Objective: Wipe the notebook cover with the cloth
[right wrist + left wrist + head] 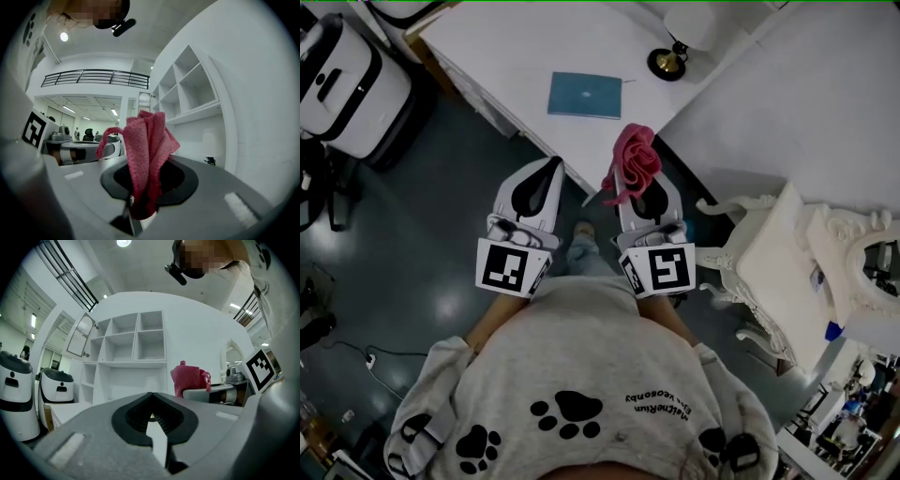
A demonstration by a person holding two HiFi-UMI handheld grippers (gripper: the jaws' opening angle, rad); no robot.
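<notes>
My right gripper (133, 206) pinches the cloth (147, 145), bunched above the jaws, ready for wiping the notebook (585, 95) well ahead; my left gripper (152, 420) is closed, empty.

The head view looks steeply down from above the person, over a grey sweatshirt (581, 356), onto the left gripper (555, 167) and right gripper (639, 187) held side by side, with the white table (506, 47) beyond them. The left gripper view sits close behind its own jaws and faces roughly level toward a white shelf unit (126, 348). The right gripper view sits likewise, tilted upward. Both gripper views share that shelf unit, each catches the other gripper at one side, and the pink cloth (147, 150) shows in all three.
</notes>
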